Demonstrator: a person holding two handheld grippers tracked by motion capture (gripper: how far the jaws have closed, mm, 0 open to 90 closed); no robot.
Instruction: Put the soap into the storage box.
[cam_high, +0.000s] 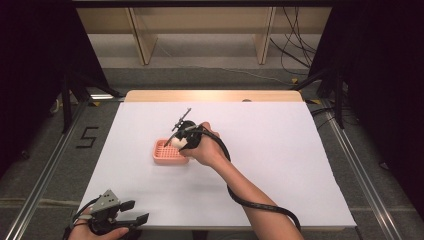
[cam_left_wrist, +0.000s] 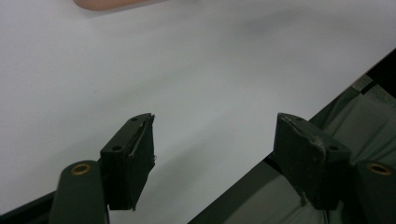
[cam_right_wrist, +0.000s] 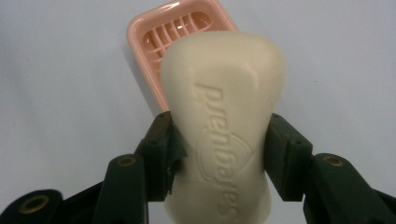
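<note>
Now: Carrying Soap Toward the Pink Dish

Starting at the left: resting low at the near left corner of the white table (cam_high: 280, 165), left gripper (cam_high: 131, 212) idling with jaws spread wide and nothing between them, as also seen in the left gripper view (cam_left_wrist: 212, 149). Pointing out across bare tabletop, with the table edge running beneath the right-hand jaw.

Moving toward the middle: sitting flat on the table, a pink soap dish (cam_high: 166, 152) with a slatted floor, seen partly behind the bar in the right gripper view (cam_right_wrist: 159, 32).

Just right of it: hovering at the dish's right edge, right gripper (cam_high: 181, 142) clamping a cream bar of soap (cam_right_wrist: 222, 126) across its narrow sides, near the bar's lower half, lettered face toward the camera.

Judging the handling: probably firm and fairly light, yet smooth and waxy, so likely slipping or twisting between flat pads if squeezed unevenly; likely denting or scuffing under a hard pinch. Gripping across the straight flanks near the middle, as now, looking safest; taking the rounded ends inviting a squirt outward.

Hard to make out: hiding most of the dish behind the soap; cutting off the bar's bottom end at the frame edge; blurring the soap under the hand in the high view, leaving its height above the dish impossible to judge.
</note>
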